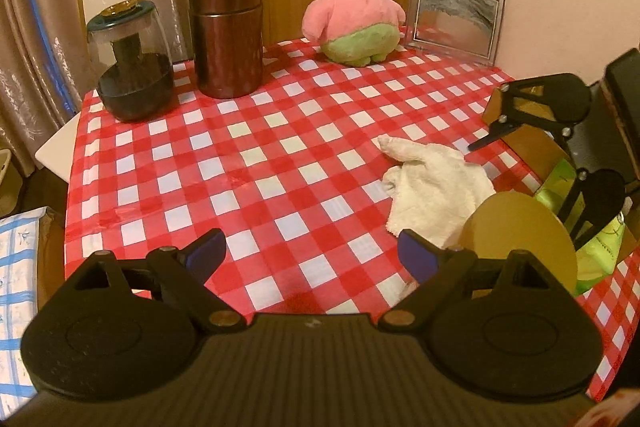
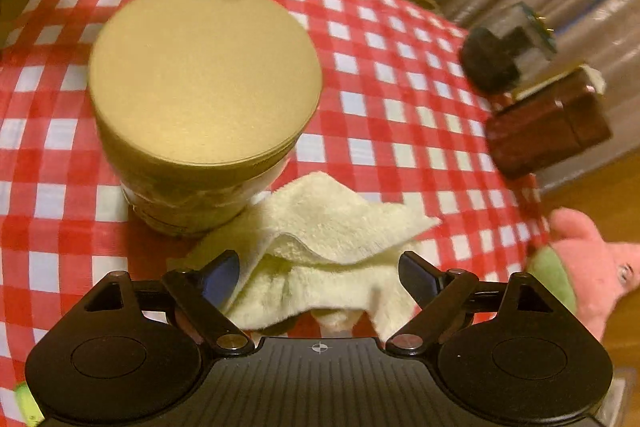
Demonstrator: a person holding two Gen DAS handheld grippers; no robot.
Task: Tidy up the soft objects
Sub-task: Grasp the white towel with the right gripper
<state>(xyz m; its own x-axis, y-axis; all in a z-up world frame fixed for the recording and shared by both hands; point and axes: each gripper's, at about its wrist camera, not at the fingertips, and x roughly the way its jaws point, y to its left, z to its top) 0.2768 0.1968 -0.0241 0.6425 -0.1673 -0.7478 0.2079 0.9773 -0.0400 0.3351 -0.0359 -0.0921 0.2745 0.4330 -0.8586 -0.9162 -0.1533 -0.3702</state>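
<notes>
a small table draped in a red-and-white checked plastic cloth [image 1: 256,163] stands against a pale wall with two sockets, a curtain to one side and a wooden door behind. on it lie two soft things: a crumpled cream terry towel [image 2: 320,247] and a pink starfish plush toy with green shorts [image 1: 354,15], which sits upright at the far edge, well apart from the towel. three hard containers share the cloth: a gold-lidded round jar [image 2: 204,99] touching the towel's edge, a dark brown cylindrical canister [image 1: 226,31], and a clear glass jar with a dark stopper lid [image 1: 130,63]. one glass-framed picture [image 1: 456,15] leans on the wall beside the plush.

the right gripper [image 2: 318,277] hangs low over the towel with its fingers spread wide, the folded cloth bunched between the blue pads but not clamped. the left gripper [image 1: 312,253] hovers over bare checked cloth, fingers also apart and holding nothing, the towel just to its right.

my guess is the towel is about to be pinched. the risk is that the jaws catch only the top fold, so the lower layers drag and unfurl on lifting. because the towel touches the gold-lidded jar, a sideways pull could nudge or tip it. pressing too deep might also snag the slippery tablecloth and shift everything standing on it.
</notes>
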